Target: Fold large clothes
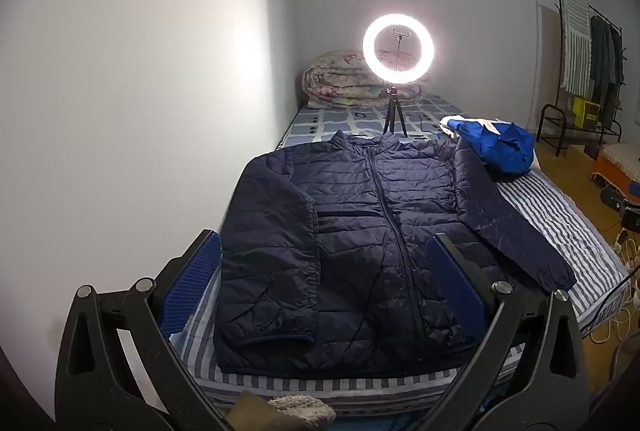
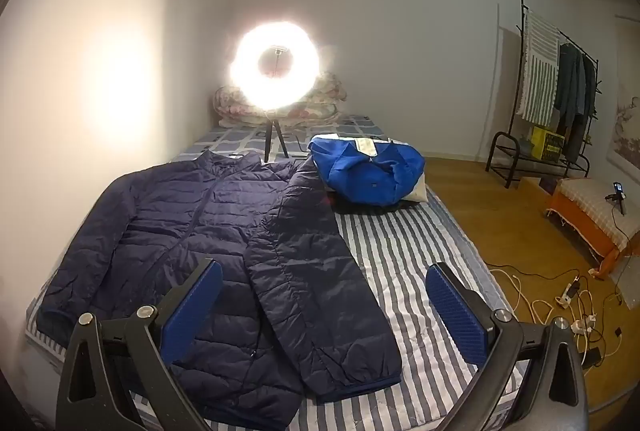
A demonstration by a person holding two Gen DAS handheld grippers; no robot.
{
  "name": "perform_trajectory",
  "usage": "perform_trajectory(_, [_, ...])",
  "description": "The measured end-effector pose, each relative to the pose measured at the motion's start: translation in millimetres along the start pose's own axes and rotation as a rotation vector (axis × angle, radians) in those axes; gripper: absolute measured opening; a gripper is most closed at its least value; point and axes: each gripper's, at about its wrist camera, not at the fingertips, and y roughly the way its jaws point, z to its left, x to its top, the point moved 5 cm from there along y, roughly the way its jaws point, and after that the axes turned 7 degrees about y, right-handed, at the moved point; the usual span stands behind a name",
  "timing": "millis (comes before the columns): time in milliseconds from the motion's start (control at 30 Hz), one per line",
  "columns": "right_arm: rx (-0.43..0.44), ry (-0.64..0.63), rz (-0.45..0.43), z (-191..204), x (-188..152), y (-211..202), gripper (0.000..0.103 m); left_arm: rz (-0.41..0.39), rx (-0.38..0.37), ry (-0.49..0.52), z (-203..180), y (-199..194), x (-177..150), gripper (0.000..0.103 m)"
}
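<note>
Puffer jacket [image 1: 360,231] flat, zipped, unfolded on striped bed [image 2: 400,251]. Left gripper [image 1: 320,279] and right gripper [image 2: 324,307] spread, empty. Next: pinch sleeve [image 2: 320,271] at 12 o'clock, fold inward.

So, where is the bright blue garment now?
In both wrist views the bright blue garment lies bunched at the far right of the bed, beside the navy jacket sleeve and right of the ring light.

Jacket [image 1: 360,231] spread on the bed [image 2: 404,251]

Ahead of both grippers; beyond it a ring light [image 1: 398,49], rolled quilt [image 1: 340,79] behind, another garment [image 2: 368,167] ahead-right.
</note>
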Motion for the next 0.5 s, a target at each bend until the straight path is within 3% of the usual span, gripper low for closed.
perform_trajectory(500, [0.0, -0.003, 0.008, 2.4, -3.6, 2.3, 0.103, -0.002, 0.002, -0.006, -0.2, -0.2, 0.2, 0.103])
